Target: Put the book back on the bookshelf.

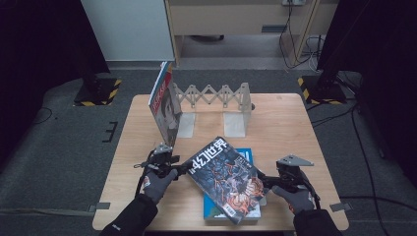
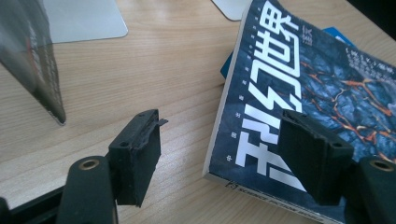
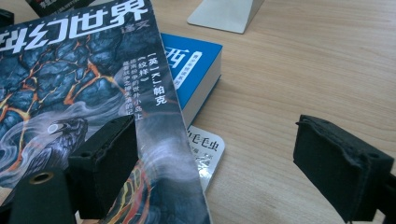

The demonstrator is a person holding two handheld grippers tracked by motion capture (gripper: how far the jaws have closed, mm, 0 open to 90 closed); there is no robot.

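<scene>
The wooden desk (image 1: 287,128) carries everything here, and at its far side stands an expanding book rack (image 1: 216,96) with a lattice back and pale metal end plates. One upright magazine (image 1: 164,101) leans at the rack's left end, its cover turned toward the rack's open bay; the rest of that bay holds nothing. Nearer the person, a dark magazine (image 1: 223,179) with large white Chinese lettering and a cracked-lava cover lies face up and askew on top of a blue book (image 1: 246,156), whose corner and white page edge show beyond it in the right gripper view (image 3: 196,67). A small white card (image 3: 205,149) peeks out from under the magazine just beside the blue book. The left tongs (image 1: 184,168) sit at the magazine's near-left edge with jaws apart: in the left gripper view one jaw hangs above the bare desk, the other over the cover (image 2: 299,88), so the spine edge lies between them and nothing is pressed. The right tongs (image 1: 263,182) stand at the magazine's right edge, also spread wide; in the right gripper view one jaw hangs over the cover (image 3: 70,74) and the other over the desk wood, gripping nothing.
</scene>
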